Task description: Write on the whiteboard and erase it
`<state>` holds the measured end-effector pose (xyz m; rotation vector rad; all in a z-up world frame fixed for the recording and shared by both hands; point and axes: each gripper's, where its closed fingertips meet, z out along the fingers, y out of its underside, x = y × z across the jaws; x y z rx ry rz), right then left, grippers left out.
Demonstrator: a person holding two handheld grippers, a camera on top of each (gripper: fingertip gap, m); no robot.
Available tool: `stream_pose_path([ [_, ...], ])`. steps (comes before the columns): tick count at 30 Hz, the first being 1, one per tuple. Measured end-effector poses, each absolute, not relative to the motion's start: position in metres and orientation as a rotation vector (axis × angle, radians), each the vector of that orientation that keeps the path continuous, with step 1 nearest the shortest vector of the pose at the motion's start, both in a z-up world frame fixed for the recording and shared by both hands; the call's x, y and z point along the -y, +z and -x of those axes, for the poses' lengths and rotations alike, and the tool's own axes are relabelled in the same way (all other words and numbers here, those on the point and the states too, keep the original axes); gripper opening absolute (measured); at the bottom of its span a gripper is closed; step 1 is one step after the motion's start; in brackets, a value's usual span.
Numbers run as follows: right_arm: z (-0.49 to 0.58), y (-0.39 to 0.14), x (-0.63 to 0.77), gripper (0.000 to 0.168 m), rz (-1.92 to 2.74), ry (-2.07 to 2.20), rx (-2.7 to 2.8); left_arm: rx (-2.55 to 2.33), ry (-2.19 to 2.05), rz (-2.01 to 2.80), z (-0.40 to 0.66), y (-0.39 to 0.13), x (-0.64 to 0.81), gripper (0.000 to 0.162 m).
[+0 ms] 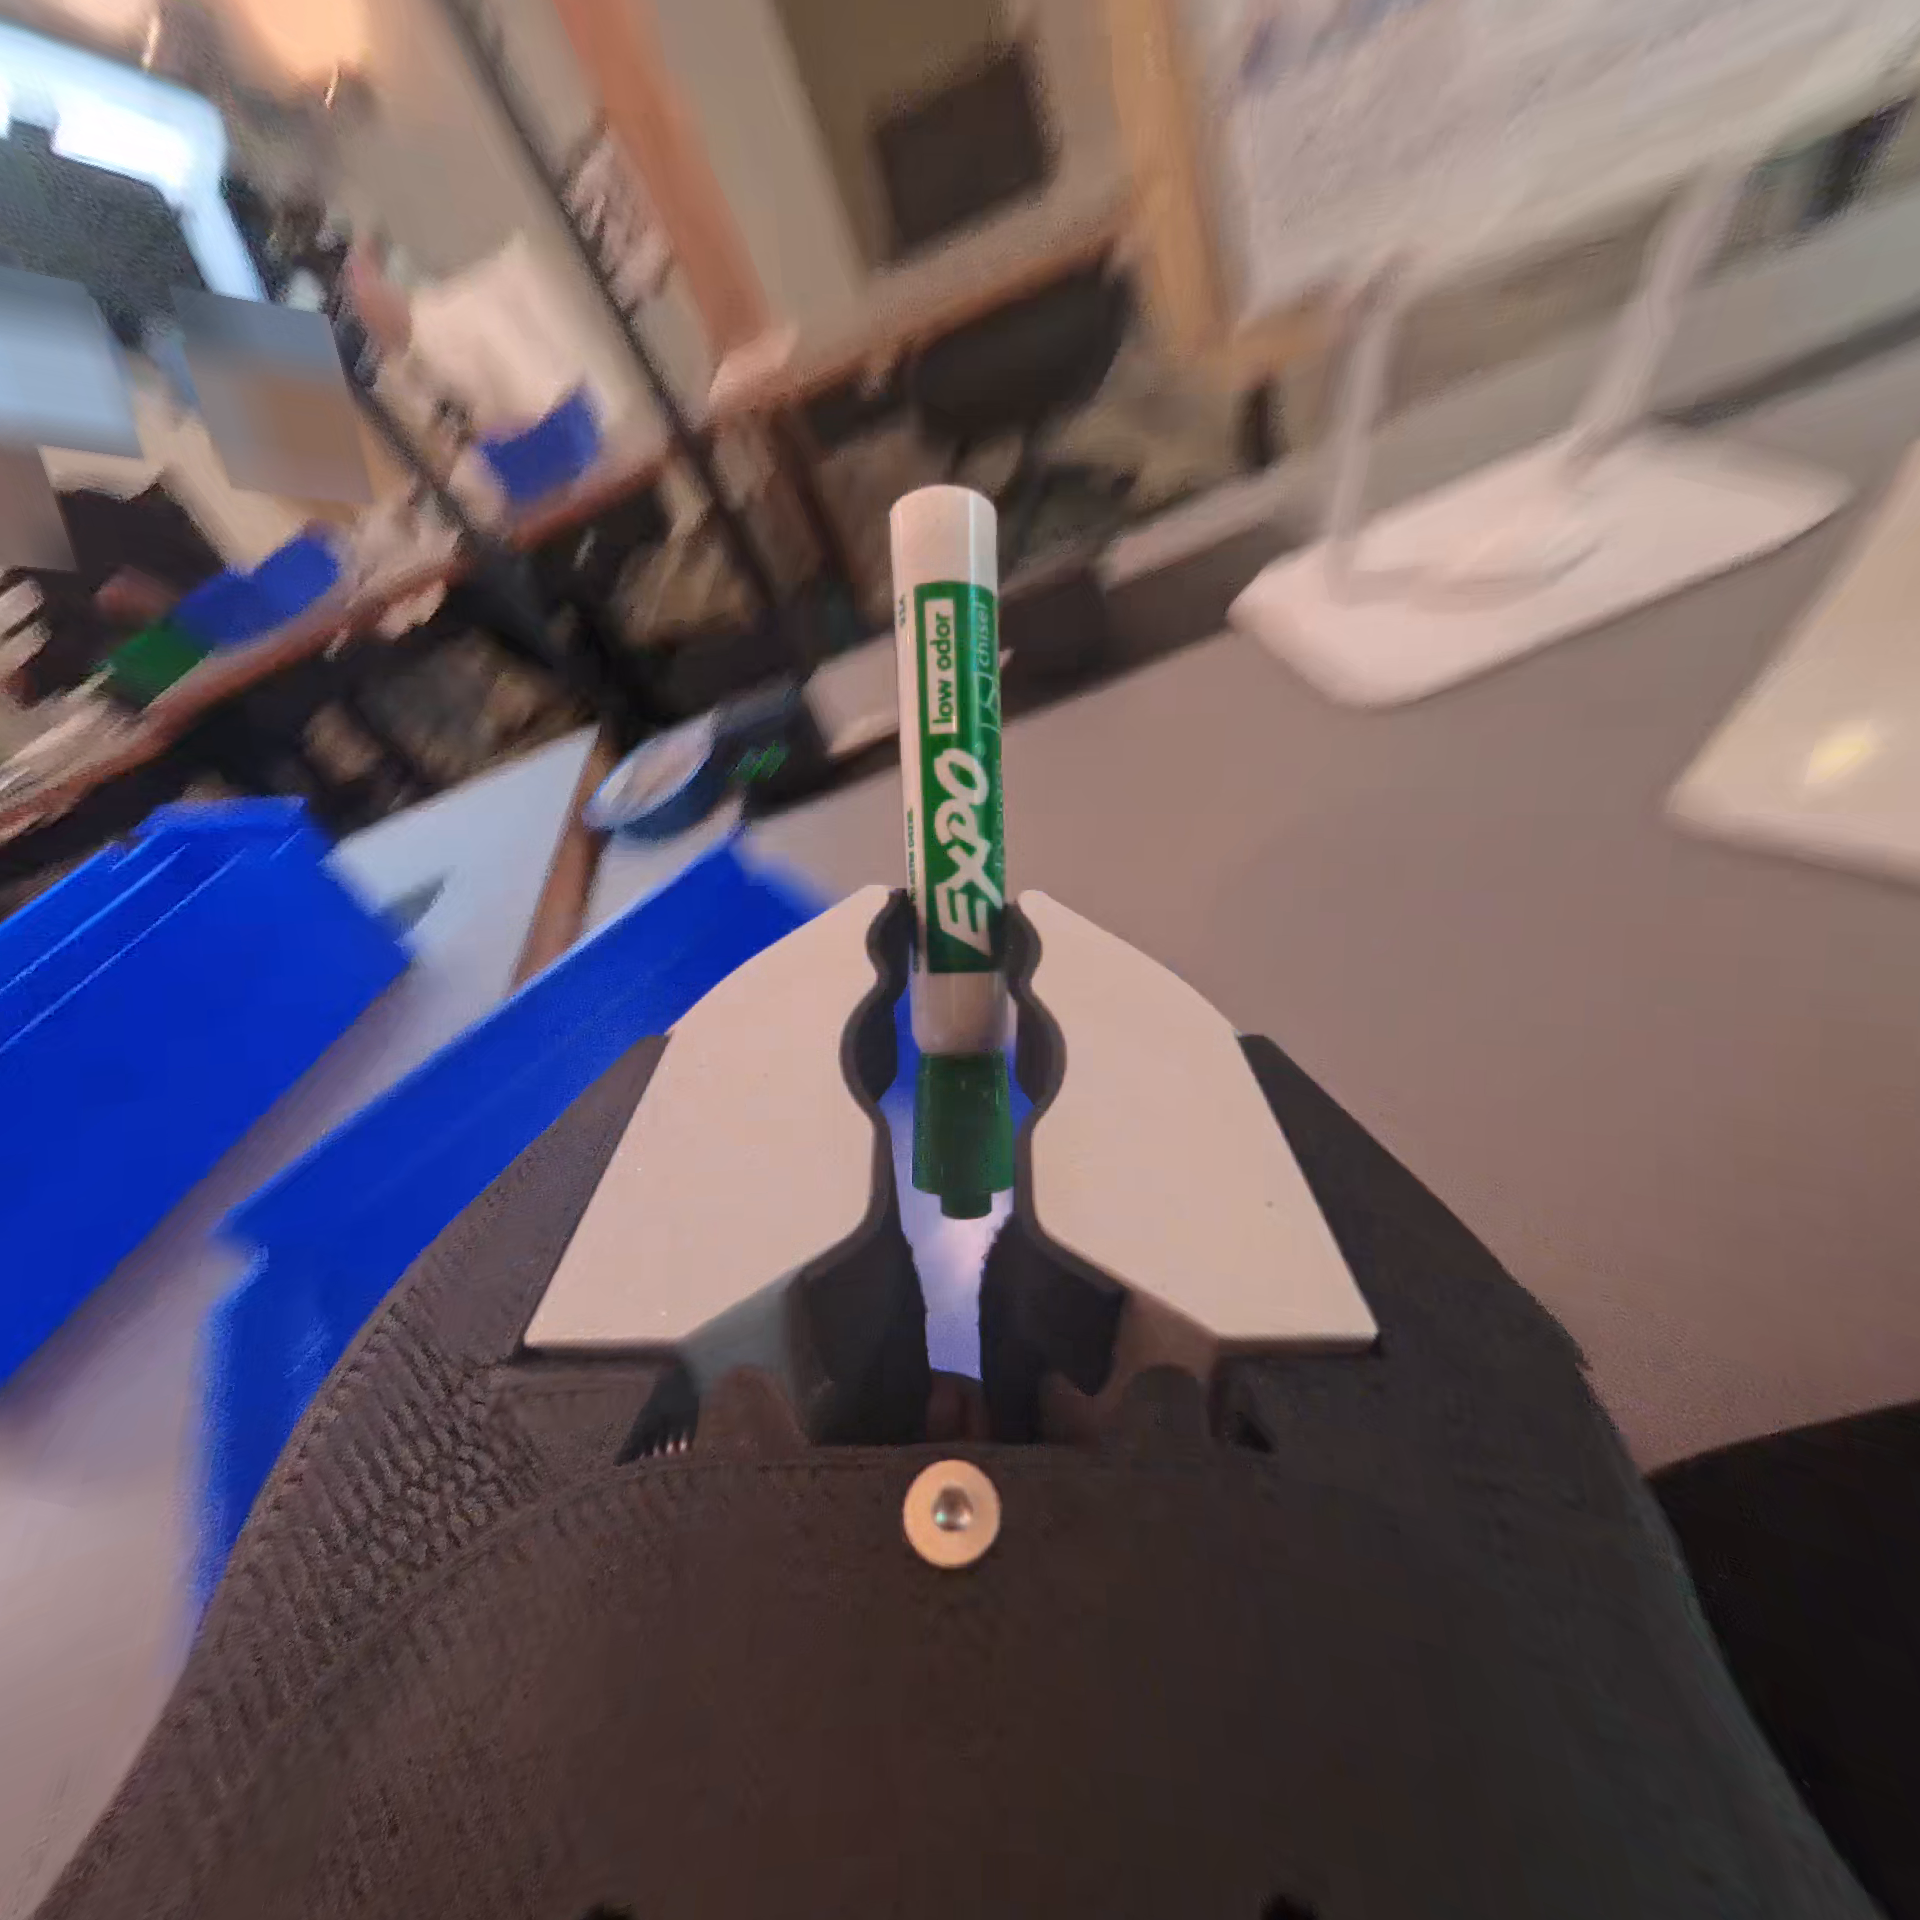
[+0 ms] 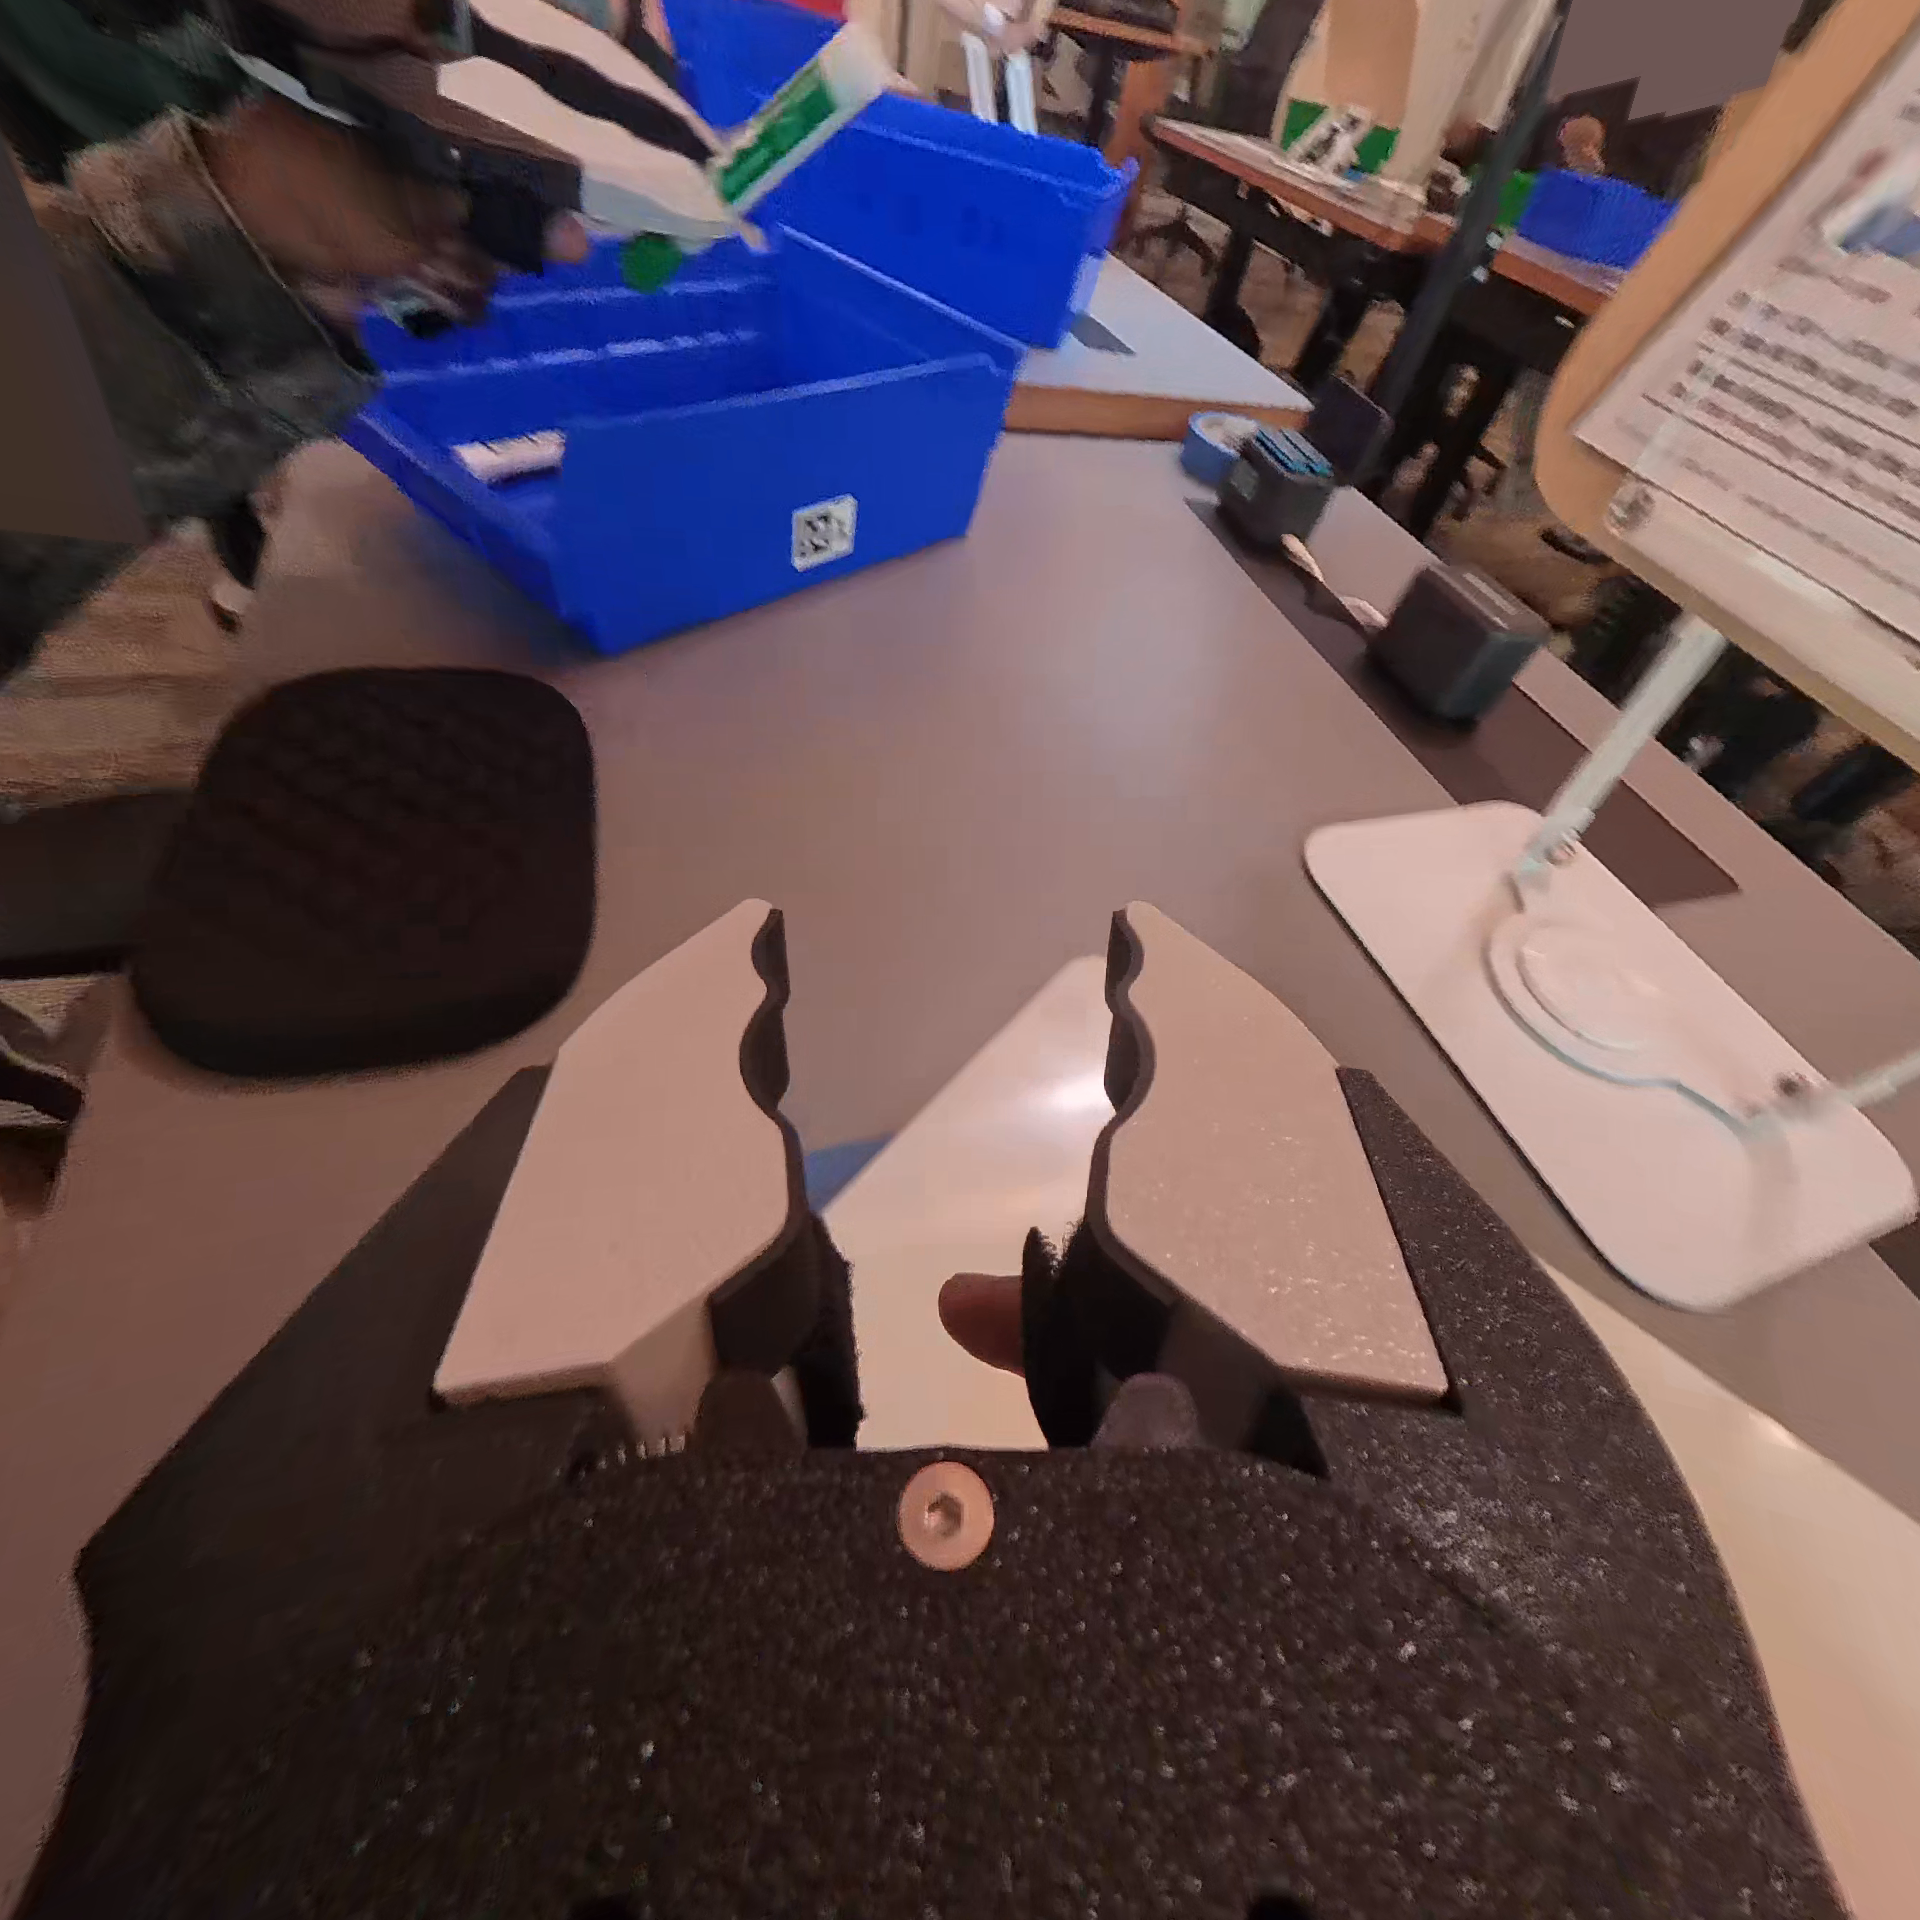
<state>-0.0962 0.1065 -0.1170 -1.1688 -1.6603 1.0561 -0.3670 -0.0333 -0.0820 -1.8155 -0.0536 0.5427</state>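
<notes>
- Green-labelled marker (image 1: 951, 790): light, rigid, slick barrel; my left claw (image 1: 958, 935) clamps it mid-barrel, the right place to hold.
- Right claw (image 2: 945, 935): spread wide, empty, above the whiteboard (image 2: 966, 1164).

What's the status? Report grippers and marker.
Left gripper shut on green-and-white dry-erase marker, cap end rearward. Right gripper open, empty, over glossy white whiteboard. Nothing in the way.

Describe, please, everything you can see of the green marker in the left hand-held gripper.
The green marker is a slim dry-erase marker with a white barrel and a green printed label. Its blunt white end points away from the camera; the dark green end, apparently the capless tip section, points back between the fingers. The left hand-held gripper is shut on its barrel, its notched pads touching both sides. It is held in the air above the grey table, touching nothing else.
</notes>
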Motion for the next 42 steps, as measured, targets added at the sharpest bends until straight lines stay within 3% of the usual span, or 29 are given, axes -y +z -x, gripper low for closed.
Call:
stream_pose_path([
  [6, 0.138, -0.074, -0.061, 0.069, 1.032, 1.352, 1.654, -0.346, -0.265, 1.477, 0.184, -0.053, -0.043, 0.017],
  [9, 0.146, -0.041, -0.061, 0.081, 1.012, 1.537, 1.53, -0.503, -0.442, 1.434, 0.127, -0.055, -0.068, 0.017],
  [11, 0.14, -0.02, -0.067, 0.067, 0.99, 1.66, 1.422, -0.602, -0.41, 1.46, 0.111, -0.058, -0.083, 0.017],
  [13, 0.127, -0.01, -0.074, 0.038, 0.952, 1.701, 1.359, -0.689, -0.416, 1.488, 0.097, -0.061, -0.092, 0.018],
  [14, 0.121, -0.01, -0.08, 0.021, 0.936, 1.678, 1.334, -0.735, -0.437, 1.483, 0.088, -0.061, -0.092, 0.017],
  [20, 0.09, -0.018, -0.106, 0.018, 0.941, 1.638, 1.212, -0.836, -0.39, 1.497, 0.063, -0.072, -0.112, 0.02],
  [22, 0.082, -0.019, -0.117, 0.018, 0.937, 1.663, 1.153, -0.841, -0.386, 1.531, 0.062, -0.083, -0.119, 0.036],
  [24, 0.076, -0.021, -0.125, 0.018, 0.925, 1.676, 1.107, -0.873, -0.366, 1.572, 0.058, -0.099, -0.125, 0.041],
  [26, 0.074, -0.023, -0.126, 0.018, 0.901, 1.712, 1.075, -0.903, -0.368, 1.576, 0.05, -0.109, -0.128, 0.039],
  [28, 0.073, -0.027, -0.125, 0.018, 0.898, 1.751, 1.07, -0.937, -0.301, 1.584, 0.048, -0.117, -0.133, 0.021],
  [34, 0.07, -0.055, -0.121, 0.019, 0.944, 1.626, 1.268, -0.958, -0.441, 1.58, 0.054, -0.124, -0.125, 0.018],
  [36, 0.069, -0.073, -0.118, 0.042, 0.973, 1.572, 1.402, -0.963, -0.511, 1.594, 0.052, -0.13, -0.12, 0.018],
  [38, 0.068, -0.088, -0.112, 0.036, 0.945, 1.49, 1.517, -0.971, -0.558, 1.596, 0.051, -0.132, -0.117, 0.018],
  [39, 0.067, -0.088, -0.11, 0.022, 0.905, 1.469, 1.53, -0.989, -0.564, 1.603, 0.051, -0.135, -0.116, 0.018],
  [42, 0.067, -0.088, -0.103, 0.02, 0.87, 1.513, 1.526, -1.016, -0.575, 1.609, 0.048, -0.139, -0.113, 0.018],
])
